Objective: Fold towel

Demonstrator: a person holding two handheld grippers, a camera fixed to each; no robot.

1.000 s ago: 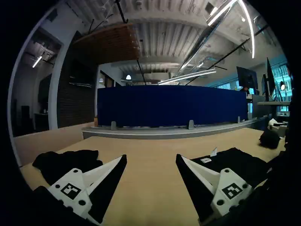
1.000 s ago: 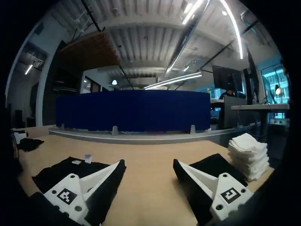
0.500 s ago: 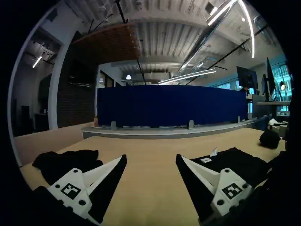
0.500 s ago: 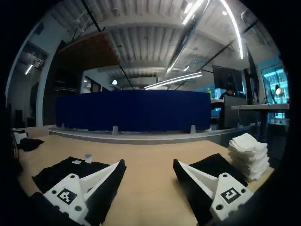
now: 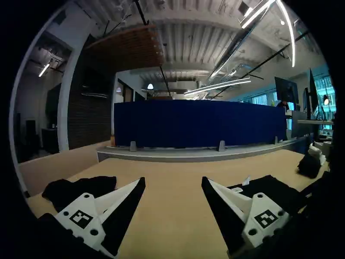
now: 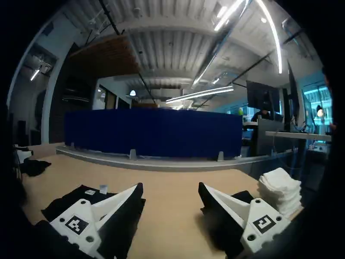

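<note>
Matt wood table [image 6: 172, 185], white cloth towels [image 6: 279, 191]

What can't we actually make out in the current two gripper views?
- Left gripper view: near side of the left black cloth hidden behind the left gripper.
- Left gripper view: tagged black cloth partly behind the same gripper; tag too small.
- Right gripper view: black cloth mostly behind the right gripper.
- Right gripper view: white towel stack, layer count too blurred.

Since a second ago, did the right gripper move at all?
Yes. The right gripper tipped or rose slightly upward: the blue divider and the stack of white towels both sit lower in its view than before.
</note>
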